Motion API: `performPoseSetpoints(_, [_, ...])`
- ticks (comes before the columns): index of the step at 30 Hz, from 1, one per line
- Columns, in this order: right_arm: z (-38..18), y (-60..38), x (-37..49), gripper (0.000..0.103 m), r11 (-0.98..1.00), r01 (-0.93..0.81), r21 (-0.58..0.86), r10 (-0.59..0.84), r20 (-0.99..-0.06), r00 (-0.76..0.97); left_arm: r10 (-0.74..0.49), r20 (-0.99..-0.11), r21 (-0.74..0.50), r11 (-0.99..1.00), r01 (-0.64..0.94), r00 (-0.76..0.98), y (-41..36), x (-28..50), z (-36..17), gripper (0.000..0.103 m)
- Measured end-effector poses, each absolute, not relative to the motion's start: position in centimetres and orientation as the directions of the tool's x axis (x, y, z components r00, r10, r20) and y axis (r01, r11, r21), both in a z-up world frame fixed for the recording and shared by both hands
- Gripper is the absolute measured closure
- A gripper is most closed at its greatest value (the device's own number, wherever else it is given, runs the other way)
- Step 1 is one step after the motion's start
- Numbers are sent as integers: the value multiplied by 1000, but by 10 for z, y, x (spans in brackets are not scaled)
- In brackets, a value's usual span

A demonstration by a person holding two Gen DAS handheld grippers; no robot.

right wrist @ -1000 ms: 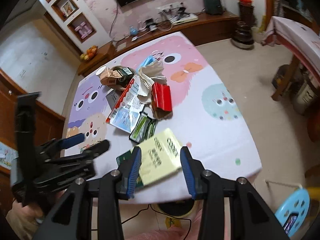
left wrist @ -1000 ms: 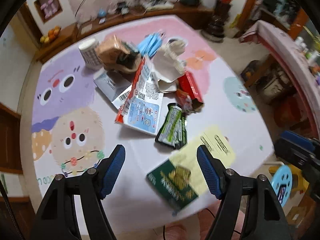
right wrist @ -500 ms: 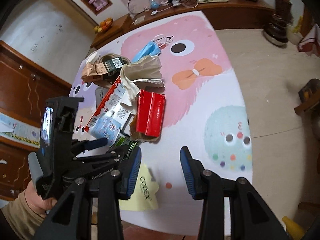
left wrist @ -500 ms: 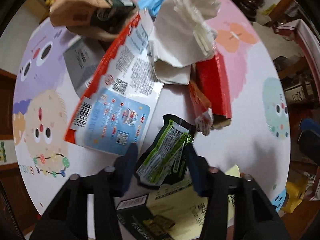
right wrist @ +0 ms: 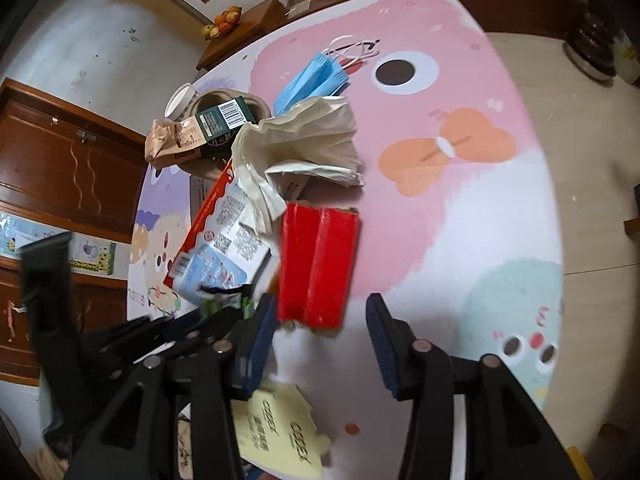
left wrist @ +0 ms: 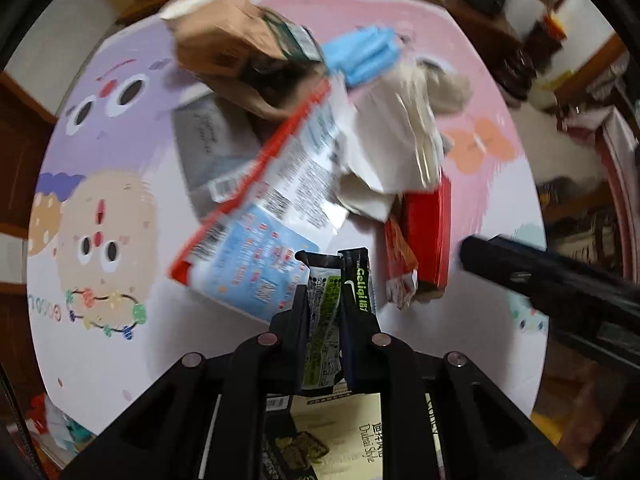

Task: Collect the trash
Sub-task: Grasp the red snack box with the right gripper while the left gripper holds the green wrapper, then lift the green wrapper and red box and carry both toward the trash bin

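Observation:
My left gripper (left wrist: 325, 312) is shut on a black and green snack wrapper (left wrist: 328, 300) at the near side of the trash pile. My right gripper (right wrist: 322, 336) is open and empty, its fingers either side of the near end of a red box (right wrist: 316, 268). The pile holds a red and blue printed wrapper (left wrist: 264, 216), crumpled white paper (right wrist: 296, 148), blue face masks (right wrist: 312, 80), a brown paper bag (left wrist: 216, 36) and a grey packet (left wrist: 208, 148). A yellow and green packet (left wrist: 340, 436) lies under the left gripper.
The trash lies on a round table with a cartoon-print cloth (right wrist: 452, 92). A paper cup (right wrist: 180, 100) stands at the far side of the pile. The left gripper's body (right wrist: 100, 340) shows at the left of the right wrist view. Wooden cabinets (right wrist: 60, 168) stand beyond.
My left gripper closed on the black and green wrapper. My right gripper moved forward over the table until its open fingers framed the red box.

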State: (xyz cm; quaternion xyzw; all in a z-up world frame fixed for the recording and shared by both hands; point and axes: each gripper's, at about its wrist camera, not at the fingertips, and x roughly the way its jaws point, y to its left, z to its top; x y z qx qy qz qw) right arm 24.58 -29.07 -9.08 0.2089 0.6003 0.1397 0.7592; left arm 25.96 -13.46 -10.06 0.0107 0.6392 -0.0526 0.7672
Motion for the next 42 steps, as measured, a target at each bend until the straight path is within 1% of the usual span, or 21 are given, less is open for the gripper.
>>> performPoseSetpoints(6, [-113,-279,263,53,864,62,500,482,-856,188,-96,-966,-100,995,-8,239,-99,255,-67,91])
performPoseSetpoints(11, [-127,-274,270,53,860,91,501,484,-860,162,-87,-962,-104,993,-50,260,-88,251,-52,91])
performPoseSetpoints(14, [-128,-272,271,52,856,92,508,488,-854,180,-80,-961,-104,992,-78,264,-78,243,-49,91])
performPoseSetpoints(20, [-125,-268,271,58,871,82,485,463,-864,199,-72,-958,-102,990,-94,278,-70,233,-43,91])
performPoseSetpoints(25, [-112,-267,262,62,867,81,492,464,-856,229,-77,-952,-107,990,-88,297,-68,222,-35,91])
performPoseSetpoints(33, [-84,-278,229,63,846,120,520,471,-833,290,-103,-935,-127,991,-50,339,-53,192,-9,91])
performPoseSetpoints(36, [-65,-277,209,63,846,121,519,461,-827,323,-128,-928,-142,990,-15,351,-45,178,1,91])
performPoseSetpoints(42, [-24,-263,151,63,849,154,505,404,-809,426,-219,-905,-188,975,119,366,-20,142,18,91])
